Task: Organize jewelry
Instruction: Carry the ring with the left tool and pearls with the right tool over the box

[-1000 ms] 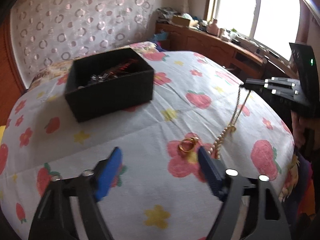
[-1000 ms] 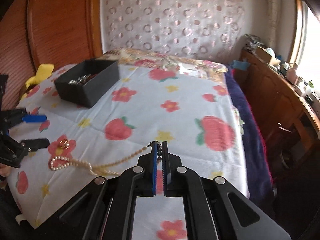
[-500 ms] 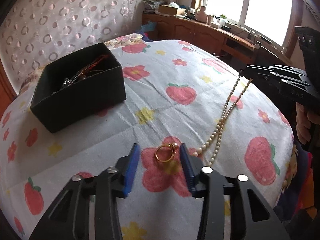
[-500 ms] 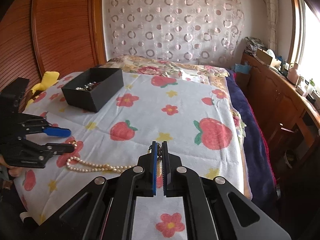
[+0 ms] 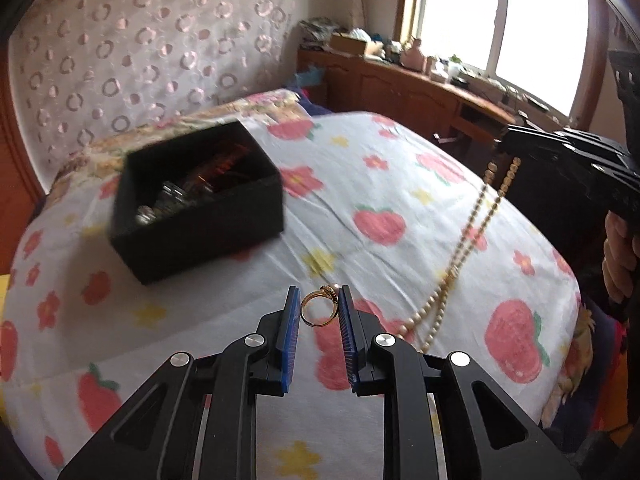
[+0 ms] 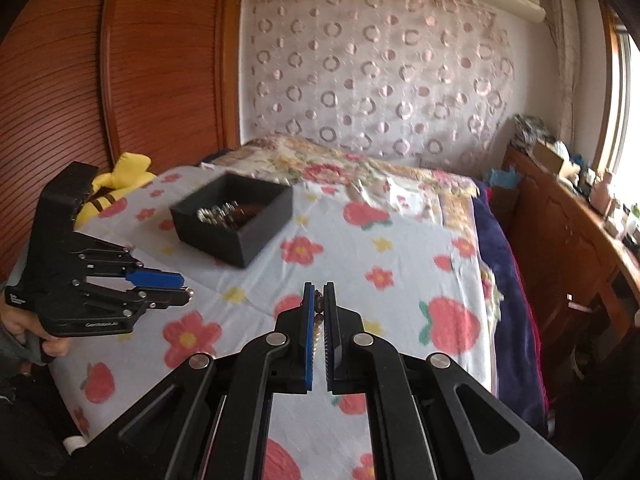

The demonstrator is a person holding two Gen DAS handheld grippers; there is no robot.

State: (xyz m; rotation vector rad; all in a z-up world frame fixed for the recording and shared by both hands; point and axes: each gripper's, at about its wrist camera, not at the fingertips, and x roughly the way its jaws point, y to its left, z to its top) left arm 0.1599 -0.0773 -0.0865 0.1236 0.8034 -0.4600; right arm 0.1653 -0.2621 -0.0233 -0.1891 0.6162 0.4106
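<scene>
My left gripper (image 5: 319,296) is shut on a gold ring (image 5: 317,309) with a pearl and holds it above the flowered bedspread. In the right wrist view the left gripper (image 6: 182,290) is at the left with the ring's tip at its fingertips. My right gripper (image 6: 319,296) is shut on a pearl necklace (image 6: 317,320); in the left wrist view the necklace (image 5: 460,256) hangs from the right gripper (image 5: 505,142) down to the bed. A black open box (image 5: 196,196) with jewelry inside sits on the bed beyond, also in the right wrist view (image 6: 236,216).
The bed (image 6: 400,264) has a white cover with red flowers. A wooden wardrobe (image 6: 100,80) stands at the left, a yellow plush toy (image 6: 120,176) beside it. A wooden sideboard (image 6: 568,224) with clutter runs along the right under the window.
My left gripper has closed on the ring and lifted it off the bed. My right gripper has risen with the necklace, which now hangs nearly free of the cover.
</scene>
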